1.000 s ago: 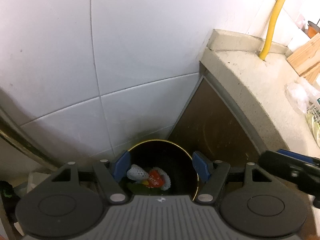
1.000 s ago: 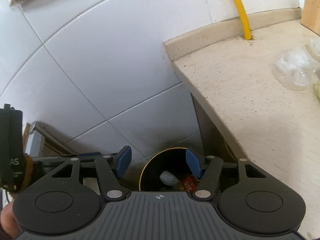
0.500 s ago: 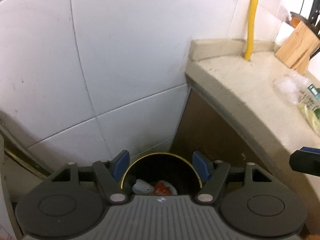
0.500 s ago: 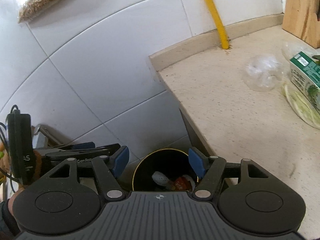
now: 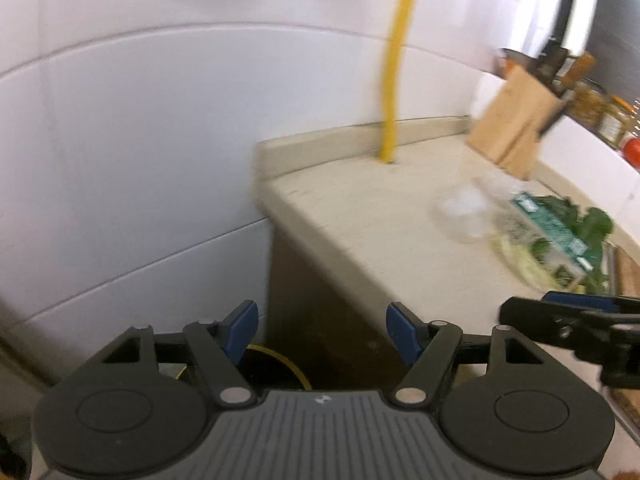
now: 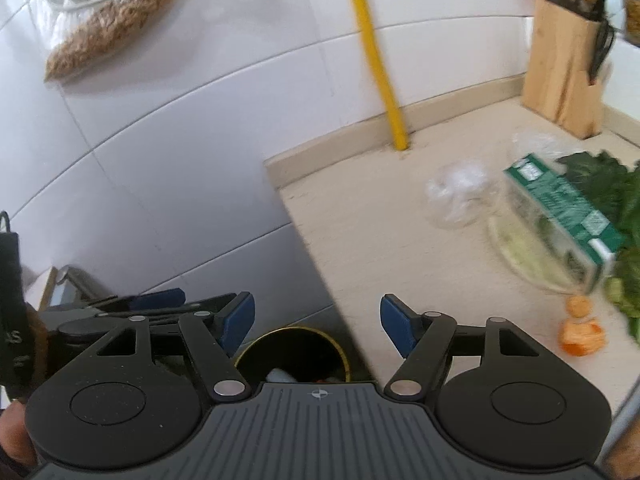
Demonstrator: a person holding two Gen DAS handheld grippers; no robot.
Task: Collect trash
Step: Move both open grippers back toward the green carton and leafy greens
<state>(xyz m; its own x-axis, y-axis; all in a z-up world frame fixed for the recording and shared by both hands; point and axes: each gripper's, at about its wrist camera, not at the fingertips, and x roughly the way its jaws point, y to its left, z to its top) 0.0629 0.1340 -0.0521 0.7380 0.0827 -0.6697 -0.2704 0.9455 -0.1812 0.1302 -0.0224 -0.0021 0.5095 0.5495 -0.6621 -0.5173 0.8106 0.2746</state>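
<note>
Both the left gripper (image 5: 322, 332) and right gripper (image 6: 317, 322) are being opened wider, empty; the bin (image 6: 292, 350) is sitting below the desk (image 6: 400, 248).

So I'm looking at a beige stone countertop (image 6: 384, 248) running along the white tiled wall, ending on the left in a bare edge. A yellow pipe (image 6: 394, 120) is coming up out of it at the far side. A wooden knife block (image 6: 564, 76) is standing at the far right corner. Nearer, a crumpled clear plastic bag (image 6: 456, 192) is lying just left of a green carton (image 6: 560, 208), with leafy greens (image 6: 616, 192) sitting right of that. Two bits of orange peel (image 6: 582, 332) are lying near the front right.
</note>
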